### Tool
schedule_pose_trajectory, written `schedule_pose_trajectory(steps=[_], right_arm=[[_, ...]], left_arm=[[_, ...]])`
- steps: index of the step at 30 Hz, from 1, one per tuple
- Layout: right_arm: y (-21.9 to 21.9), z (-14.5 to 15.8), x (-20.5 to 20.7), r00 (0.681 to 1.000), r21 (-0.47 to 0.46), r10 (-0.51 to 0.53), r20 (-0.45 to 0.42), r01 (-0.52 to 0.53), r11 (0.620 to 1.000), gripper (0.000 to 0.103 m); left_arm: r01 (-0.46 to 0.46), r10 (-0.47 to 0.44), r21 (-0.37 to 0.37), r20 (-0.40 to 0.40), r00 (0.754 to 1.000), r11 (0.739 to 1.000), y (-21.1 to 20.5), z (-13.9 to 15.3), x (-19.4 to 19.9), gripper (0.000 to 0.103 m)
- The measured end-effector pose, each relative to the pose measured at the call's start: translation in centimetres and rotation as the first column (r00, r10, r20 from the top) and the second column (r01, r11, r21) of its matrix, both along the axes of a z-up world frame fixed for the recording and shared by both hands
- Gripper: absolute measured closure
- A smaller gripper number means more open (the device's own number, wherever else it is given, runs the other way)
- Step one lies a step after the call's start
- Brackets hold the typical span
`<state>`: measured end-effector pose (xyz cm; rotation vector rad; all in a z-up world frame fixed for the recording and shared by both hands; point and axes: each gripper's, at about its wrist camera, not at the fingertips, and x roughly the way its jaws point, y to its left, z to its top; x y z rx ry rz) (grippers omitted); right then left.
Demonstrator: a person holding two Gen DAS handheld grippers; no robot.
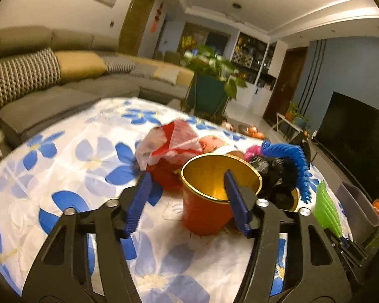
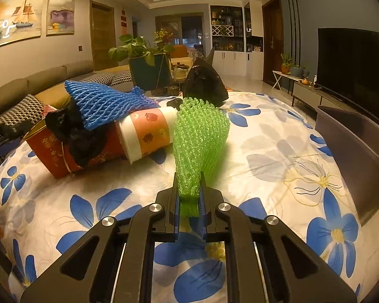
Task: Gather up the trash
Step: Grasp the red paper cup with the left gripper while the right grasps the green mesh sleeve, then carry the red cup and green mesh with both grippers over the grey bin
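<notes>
We have the green foam net [image 2: 200,136] pinched at its narrow end in the right gripper [image 2: 189,197], whose jaws are drawn almost together on it; the flared end stands up and forward, clear of the flowered tabletop [image 2: 278,146]. It looks feather-light and springy, so it should squash rather than slip, and a hold at the gathered end seems the sensible one. The grey bin [image 2: 361,151] sits just to the right, at the table's edge.

Our left gripper [image 1: 187,197] has its jaws spread wide and grips nothing. One finger reaches inside the mouth of the red cup [image 1: 209,202], the other stands outside it to the left. The cup leans on its side with its gold lining showing. We judge it thin-walled, light and easily crushed, so the rim wall is where to pinch, gently. Behind it lie a black bag [image 1: 275,174], a blue foam net [image 1: 290,156] and crumpled red-and-white wrappers [image 1: 171,141], all soft and light.
</notes>
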<state>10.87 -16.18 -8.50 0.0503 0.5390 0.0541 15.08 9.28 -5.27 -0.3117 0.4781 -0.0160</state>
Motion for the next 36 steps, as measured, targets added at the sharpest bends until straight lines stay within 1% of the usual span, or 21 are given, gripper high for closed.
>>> schedule_pose_trajectory(steps=[2, 3, 5, 6, 7, 8, 10, 13, 16, 17, 20, 23, 28, 31, 34, 36], right_arm=[[0.1, 0.1, -0.1, 1.0, -0.003, 0.002, 0.003, -0.002, 1.0, 0.09], [0.0, 0.2, -0.2, 1.0, -0.002, 0.002, 0.004, -0.002, 1.0, 0.09], [0.0, 0.3, -0.2, 1.0, -0.003, 0.004, 0.007, -0.004, 1.0, 0.09], [0.0, 0.3, -0.3, 1.0, -0.003, 0.005, 0.009, -0.005, 1.0, 0.09], [0.0, 0.4, -0.5, 1.0, -0.004, 0.006, 0.012, -0.006, 1.0, 0.09], [-0.1, 0.4, -0.5, 1.0, -0.006, 0.006, 0.015, -0.006, 1.0, 0.09], [-0.1, 0.5, -0.7, 1.0, -0.009, 0.006, 0.021, -0.005, 1.0, 0.09], [-0.5, 0.5, -1.2, 0.999, -0.007, -0.003, 0.032, 0.003, 1.0, 0.09], [-0.8, 0.7, -1.7, 0.999, -0.006, -0.008, 0.04, 0.008, 1.0, 0.09], [-0.9, 0.9, -2.0, 0.999, -0.005, -0.009, 0.046, 0.009, 1.0, 0.09], [-1.4, 1.4, -2.6, 0.998, -0.008, -0.013, 0.066, 0.014, 1.0, 0.09], [-1.9, 2.0, -3.4, 0.996, -0.007, -0.02, 0.088, 0.021, 1.0, 0.09], [-3.0, 3.1, -4.5, 0.992, -0.014, -0.041, 0.12, 0.043, 0.999, 0.09], [-4.4, 4.0, -5.2, 0.987, -0.019, -0.065, 0.148, 0.069, 0.997, 0.09], [-6.3, 4.8, -5.8, 0.98, -0.02, -0.1, 0.174, 0.105, 0.994, 0.09], [-7.5, 5.3, -6.1, 0.974, -0.023, -0.126, 0.188, 0.133, 0.991, 0.09]], left_arm=[[0.026, -0.027, -0.031, -0.03, 0.999, 0.999, 0.2, -0.5, 0.3, 0.065], [0.04, -0.043, -0.043, -0.048, 0.998, 0.998, 0.2, -0.9, 0.3, 0.069], [0.064, -0.067, -0.051, -0.065, 0.996, 0.997, 0.0, -1.4, 0.1, 0.084], [0.073, -0.076, -0.05, -0.069, 0.995, 0.996, -0.2, -1.7, -0.2, 0.087], [0.077, -0.081, -0.049, -0.071, 0.994, 0.996, -0.3, -1.8, -0.4, 0.093], [0.082, -0.085, -0.047, -0.071, 0.994, 0.996, -0.4, -2.0, -0.8, 0.096], [0.083, -0.086, -0.04, -0.067, 0.994, 0.996, -0.6, -2.2, -1.4, 0.097], [0.074, -0.075, -0.011, -0.044, 0.996, 0.997, -0.9, -2.1, -2.5, 0.097], [0.069, -0.069, -0.002, -0.016, 0.997, 0.998, -1.3, -1.5, -3.8, 0.098], [0.073, -0.073, 0.0, -0.005, 0.997, 0.997, -1.4, -1.1, -4.3, 0.098], [0.093, -0.095, 0.037, 0.046, 0.994, 0.995, -2.6, 0.2, -5.8, 0.098], [0.139, -0.144, 0.064, 0.085, 0.986, 0.988, -4.3, 1.4, -6.6, 0.098], [0.223, -0.231, 0.082, 0.111, 0.967, 0.971, -7.8, 2.7, -6.5, 0.098], [0.281, -0.29, 0.082, 0.127, 0.949, 0.956, -10.3, 3.4, -5.9, 0.098], [0.341, -0.352, 0.097, 0.14, 0.925, 0.935, -13.3, 3.9, -5.1, 0.098], [0.387, -0.4, 0.109, 0.145, 0.905, 0.916, -15.7, 4.2, -4.4, 0.098]])
